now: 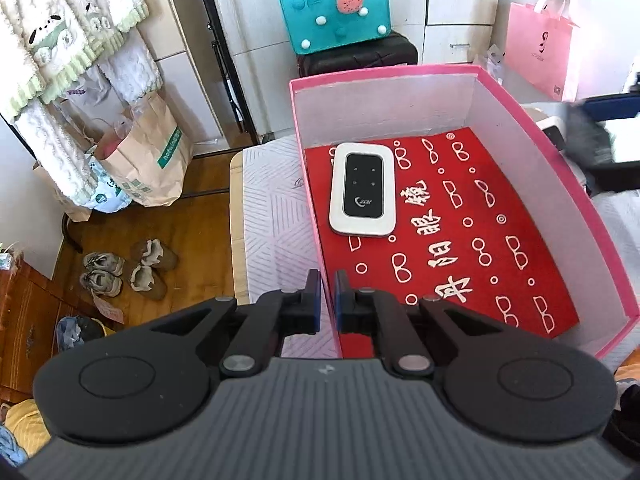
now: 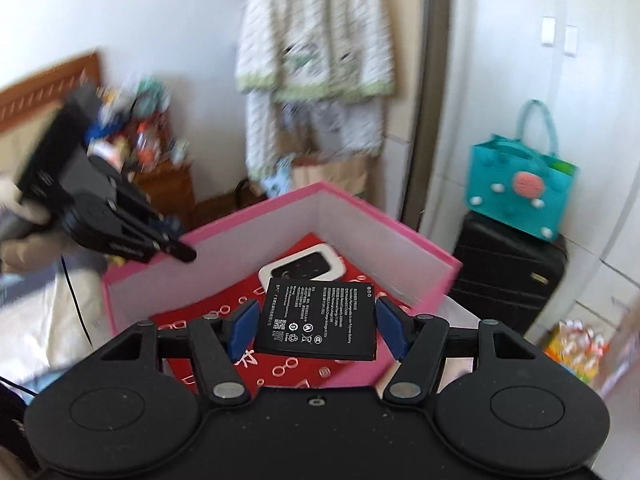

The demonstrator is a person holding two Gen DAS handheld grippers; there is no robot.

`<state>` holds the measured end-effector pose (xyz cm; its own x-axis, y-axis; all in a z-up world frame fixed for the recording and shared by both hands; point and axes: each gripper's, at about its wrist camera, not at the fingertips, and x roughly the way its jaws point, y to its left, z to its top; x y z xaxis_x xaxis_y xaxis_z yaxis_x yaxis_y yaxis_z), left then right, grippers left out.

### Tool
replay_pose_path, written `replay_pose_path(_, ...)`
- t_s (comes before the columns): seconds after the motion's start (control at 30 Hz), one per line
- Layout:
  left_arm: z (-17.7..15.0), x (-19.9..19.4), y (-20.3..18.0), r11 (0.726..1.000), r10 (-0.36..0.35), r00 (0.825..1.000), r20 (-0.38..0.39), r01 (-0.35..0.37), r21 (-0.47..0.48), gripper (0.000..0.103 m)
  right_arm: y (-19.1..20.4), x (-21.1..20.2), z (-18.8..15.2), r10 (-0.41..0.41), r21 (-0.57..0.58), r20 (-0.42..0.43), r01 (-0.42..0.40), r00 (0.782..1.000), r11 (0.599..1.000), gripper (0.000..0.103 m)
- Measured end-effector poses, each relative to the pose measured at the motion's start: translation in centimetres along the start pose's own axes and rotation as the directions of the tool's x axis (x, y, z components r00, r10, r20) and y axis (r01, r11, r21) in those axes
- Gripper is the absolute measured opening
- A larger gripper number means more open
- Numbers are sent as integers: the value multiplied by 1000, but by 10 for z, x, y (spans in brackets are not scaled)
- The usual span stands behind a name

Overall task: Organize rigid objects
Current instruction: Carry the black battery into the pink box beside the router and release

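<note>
**Right wrist view: battery held over the box, drop still to come**

Right wrist camera showed the right gripper [image 2: 316, 322] clamped on a flat black battery [image 2: 318, 320], its blue pads pressed to the battery's two side edges. The battery hung above the near part of the pink box [image 2: 360, 216], in front of the white router [image 2: 303, 268] that lay flat on the red cloth [image 2: 224, 312] lining the box floor. The step in hand looked like carrying the battery in for placing. The next move probably called for lowering it to bare cloth beside the router, not on top of it, then spreading the jaws.

The left gripper [image 1: 327, 300] had its fingers shut on the box's near left wall, apparently steadying it; the wall ran up between the pads.

Counted: one box, one cloth, one router, one battery, two grippers.
</note>
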<state>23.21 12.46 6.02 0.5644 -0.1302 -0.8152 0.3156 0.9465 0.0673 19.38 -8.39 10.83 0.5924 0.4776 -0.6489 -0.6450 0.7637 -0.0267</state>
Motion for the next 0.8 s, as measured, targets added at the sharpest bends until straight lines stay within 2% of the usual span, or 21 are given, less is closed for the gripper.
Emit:
replay_pose_path(0.17,3,0,8,999,-28,999,37,30,-44,6,5,66,23,18,-129,-130,-35,991,991,69)
replay_pose_path(0.3,3,0,12,997,-48,998,47,51,-54,6,-1,110,33,12,-176,-225,-53,974,983,69)
replay_pose_path(0.4,2,0,12,997,-54,997,54,56,-47,6,-7,128,32,-5,-198,-250,-46,968,979,69)
replay_pose_path(0.5,1,1,13,997,-59,997,57,61,-39,6,-5,143,30,-32,-269,-275,-45,961,962,69)
replay_pose_path(0.63,1,1,13,997,-66,996,61,68,-35,7,-10,140,32,-93,-277,-215,31,972,960,74)
replay_pose_path(0.8,1,0,13,997,-67,995,68,70,-37,7,-24,92,33,-93,-181,-62,80,994,980,74)
